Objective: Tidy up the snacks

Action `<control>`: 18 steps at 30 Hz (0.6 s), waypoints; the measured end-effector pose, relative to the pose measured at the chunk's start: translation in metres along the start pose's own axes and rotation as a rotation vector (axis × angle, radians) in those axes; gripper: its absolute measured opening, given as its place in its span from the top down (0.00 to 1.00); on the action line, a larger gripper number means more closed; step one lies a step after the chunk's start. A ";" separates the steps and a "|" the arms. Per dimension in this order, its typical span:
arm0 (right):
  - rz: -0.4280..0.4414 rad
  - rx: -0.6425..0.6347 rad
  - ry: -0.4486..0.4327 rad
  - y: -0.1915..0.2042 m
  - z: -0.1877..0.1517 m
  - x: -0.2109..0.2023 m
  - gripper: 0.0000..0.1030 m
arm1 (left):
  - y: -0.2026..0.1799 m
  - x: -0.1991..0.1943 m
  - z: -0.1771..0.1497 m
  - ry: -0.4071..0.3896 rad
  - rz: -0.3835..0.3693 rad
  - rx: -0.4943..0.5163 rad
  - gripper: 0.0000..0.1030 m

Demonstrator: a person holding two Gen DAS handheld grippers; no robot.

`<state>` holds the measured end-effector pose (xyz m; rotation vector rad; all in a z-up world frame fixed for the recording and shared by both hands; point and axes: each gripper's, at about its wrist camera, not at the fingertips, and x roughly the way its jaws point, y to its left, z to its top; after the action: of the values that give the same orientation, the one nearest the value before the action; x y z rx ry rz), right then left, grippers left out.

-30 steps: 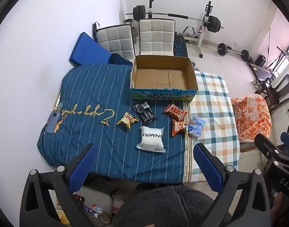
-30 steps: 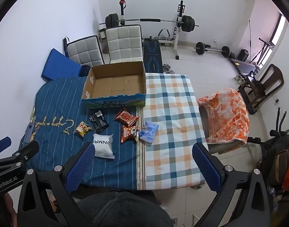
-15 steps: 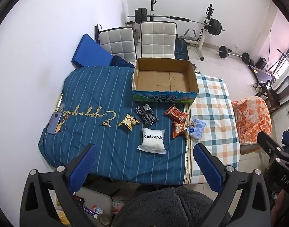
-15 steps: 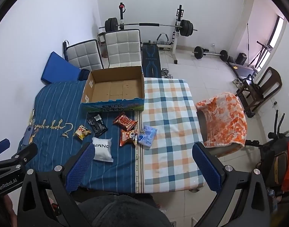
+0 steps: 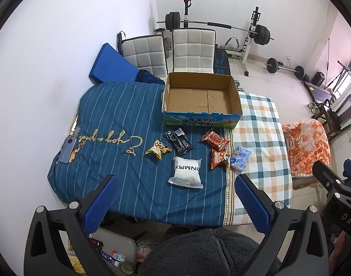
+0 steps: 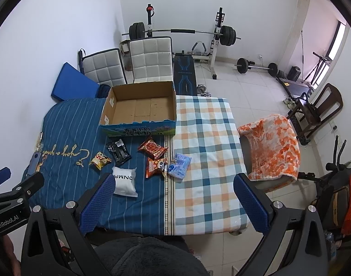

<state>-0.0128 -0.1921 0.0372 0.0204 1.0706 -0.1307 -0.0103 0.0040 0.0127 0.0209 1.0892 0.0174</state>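
Both views have crept slightly over the last second: the table has slid a little lower and nearer in frame, so I read it as both tools easing forward and up, while nothing on the table has shifted.

Nearest to me, my left gripper (image 5: 175,197) hangs above the near edge of the table with its blue pads spread wide and nothing between them. My right gripper (image 6: 173,197) is the same, wide apart and empty, held over the seam where the blue striped cloth (image 5: 111,119) meets the checked cloth (image 6: 205,142).

Just beyond lies the white pouch (image 5: 186,172), the closest snack. It looks puffy and soft, likely light, and I would pinch it across a short sealed edge, not the slippery belly. Past it on the left sits the small yellow packet (image 5: 158,149), crumpled and probably crackly. The black packet (image 5: 178,140) lies just beside it. To the right, the orange packet (image 5: 219,157) touches the pale blue packet (image 5: 240,157), so lifting one may drag the other. The red packet (image 5: 215,139) lies behind them. All seem thin foil or film, easily crushed, so I judge a gentle squeeze on a crimped end is best.

Farthest is the cardboard box (image 5: 201,115), open-topped and empty, at the back of the table, the likely home for everything.
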 end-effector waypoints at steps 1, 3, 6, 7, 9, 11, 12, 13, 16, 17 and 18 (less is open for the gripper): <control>0.002 -0.002 -0.001 0.000 0.000 0.000 0.00 | 0.001 -0.001 0.001 -0.004 -0.001 -0.001 0.00; 0.001 -0.003 -0.010 0.001 0.001 0.000 0.00 | 0.002 -0.003 0.001 -0.012 0.001 -0.002 0.00; 0.001 -0.009 -0.019 0.002 -0.002 -0.002 0.00 | 0.004 -0.003 0.001 -0.019 0.000 -0.007 0.00; 0.001 -0.010 -0.020 0.002 -0.003 -0.002 0.00 | 0.004 -0.003 0.001 -0.020 -0.001 -0.010 0.00; 0.006 -0.007 -0.020 0.001 -0.004 -0.003 0.00 | 0.004 -0.003 0.002 -0.019 -0.001 -0.006 0.00; 0.005 -0.007 -0.024 0.002 -0.005 -0.003 0.00 | 0.004 -0.004 0.001 -0.020 0.002 -0.002 0.00; 0.006 -0.006 -0.020 0.001 -0.004 -0.002 0.00 | 0.005 -0.004 0.001 -0.021 -0.001 -0.003 0.00; 0.007 -0.006 -0.021 0.001 -0.003 -0.002 0.00 | 0.005 -0.004 0.001 -0.023 -0.003 -0.004 0.00; 0.005 -0.005 -0.029 0.000 -0.006 -0.007 0.00 | 0.005 -0.004 0.001 -0.024 -0.004 -0.007 0.00; 0.006 -0.005 -0.029 0.001 -0.006 -0.007 0.00 | 0.005 -0.004 0.001 -0.023 -0.005 -0.008 0.00; 0.005 -0.005 -0.029 0.001 -0.006 -0.008 0.00 | 0.005 -0.004 0.000 -0.023 -0.003 -0.006 0.00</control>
<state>-0.0214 -0.1901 0.0410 0.0168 1.0415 -0.1233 -0.0123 0.0085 0.0168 0.0140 1.0664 0.0182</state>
